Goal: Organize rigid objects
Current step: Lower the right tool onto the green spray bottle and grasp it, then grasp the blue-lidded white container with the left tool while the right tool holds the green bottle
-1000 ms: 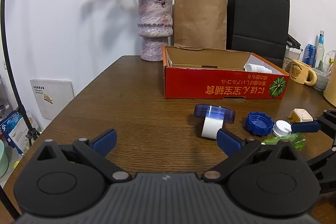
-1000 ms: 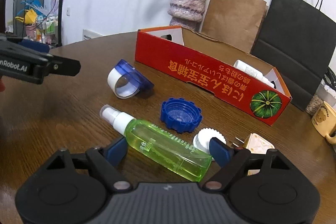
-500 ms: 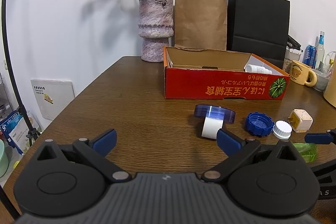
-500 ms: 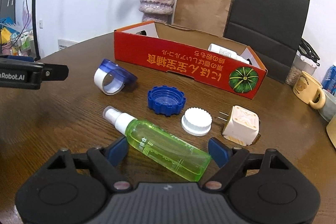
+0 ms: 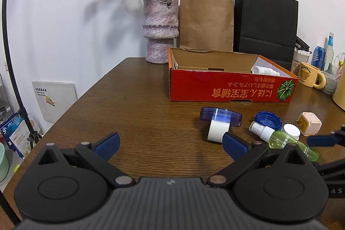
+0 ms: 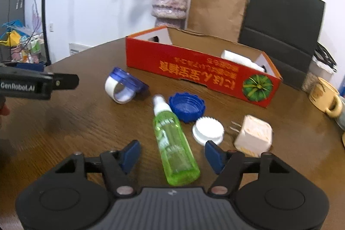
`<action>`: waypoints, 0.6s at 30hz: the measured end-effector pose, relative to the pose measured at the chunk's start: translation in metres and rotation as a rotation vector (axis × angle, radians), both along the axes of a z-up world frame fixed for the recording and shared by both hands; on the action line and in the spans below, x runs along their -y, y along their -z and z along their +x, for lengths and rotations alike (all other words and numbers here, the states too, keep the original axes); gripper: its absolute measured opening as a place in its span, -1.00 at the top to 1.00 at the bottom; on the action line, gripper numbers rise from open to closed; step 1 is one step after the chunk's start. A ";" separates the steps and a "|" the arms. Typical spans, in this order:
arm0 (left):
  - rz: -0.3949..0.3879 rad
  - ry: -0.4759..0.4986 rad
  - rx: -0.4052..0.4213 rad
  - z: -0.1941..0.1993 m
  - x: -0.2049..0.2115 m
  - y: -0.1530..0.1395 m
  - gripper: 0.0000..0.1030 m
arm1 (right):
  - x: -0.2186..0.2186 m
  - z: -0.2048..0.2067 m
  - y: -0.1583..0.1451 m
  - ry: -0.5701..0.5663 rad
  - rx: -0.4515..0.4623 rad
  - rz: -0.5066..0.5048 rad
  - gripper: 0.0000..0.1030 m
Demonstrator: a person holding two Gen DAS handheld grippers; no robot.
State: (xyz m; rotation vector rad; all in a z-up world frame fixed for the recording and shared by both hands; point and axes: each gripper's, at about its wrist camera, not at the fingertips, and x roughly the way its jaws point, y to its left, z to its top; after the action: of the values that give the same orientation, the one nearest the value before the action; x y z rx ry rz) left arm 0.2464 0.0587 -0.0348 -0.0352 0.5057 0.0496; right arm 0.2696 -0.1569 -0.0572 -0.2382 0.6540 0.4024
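Observation:
A green spray bottle [image 6: 174, 143] lies on the wooden table [image 6: 86, 122], nozzle pointing away, lengthwise between the jaws of my right gripper [image 6: 172, 155]. Those jaws are closing, and a gap still shows on each side of the bottle. Beside it sit a blue cap [image 6: 186, 106], a white cap [image 6: 208, 129] and a cream plug adapter [image 6: 253, 135]. A blue tape dispenser [image 5: 220, 120] with a white roll lies just beyond the right finger of my left gripper [image 5: 171, 142], which is open and holds nothing. The red cardboard box [image 5: 226, 89] behind holds a white bottle [image 5: 264, 71].
A stone vase [image 5: 160, 31] with dried roses, a brown paper bag [image 5: 206, 23] and a black bag [image 5: 267, 21] line the wall behind the box. A yellow mug [image 5: 309, 77] stands at the right. The table's left edge drops off near a light stand [image 5: 13, 57].
The green bottle, which lay crosswise in front of the right gripper, now lies lengthwise between its jaws, nozzle by the blue cap. The right jaws have narrowed. The left gripper has stayed still.

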 end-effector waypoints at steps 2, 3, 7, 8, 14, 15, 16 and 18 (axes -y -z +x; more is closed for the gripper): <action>0.000 0.001 -0.002 0.000 0.000 0.000 -1.00 | -0.003 0.010 0.002 -0.010 -0.019 0.006 -0.21; 0.000 0.001 -0.003 0.000 0.000 0.001 -1.00 | -0.004 0.016 0.003 -0.009 -0.028 0.006 -0.13; 0.001 0.004 -0.009 0.002 0.001 0.001 -1.00 | -0.002 0.032 0.007 -0.002 -0.056 0.035 0.35; 0.001 0.004 -0.011 0.002 0.002 0.002 -1.00 | -0.001 0.032 0.007 -0.003 -0.060 0.048 0.39; 0.005 0.016 -0.031 0.007 0.005 0.005 -1.00 | 0.006 0.029 0.009 0.013 -0.034 0.098 0.42; 0.007 0.019 -0.033 0.008 0.006 0.005 -1.00 | 0.008 0.028 0.007 0.013 -0.024 0.111 0.42; 0.008 0.024 -0.036 0.009 0.008 0.006 -1.00 | 0.009 0.027 0.005 0.014 -0.013 0.121 0.42; 0.017 0.034 -0.043 0.012 0.011 0.007 -1.00 | 0.013 0.024 0.000 0.017 0.013 0.146 0.42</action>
State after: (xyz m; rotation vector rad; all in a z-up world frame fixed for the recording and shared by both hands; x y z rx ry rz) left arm 0.2585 0.0475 -0.0416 -0.0092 0.5487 0.0211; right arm 0.2933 -0.1696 -0.0576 -0.0961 0.6108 0.4297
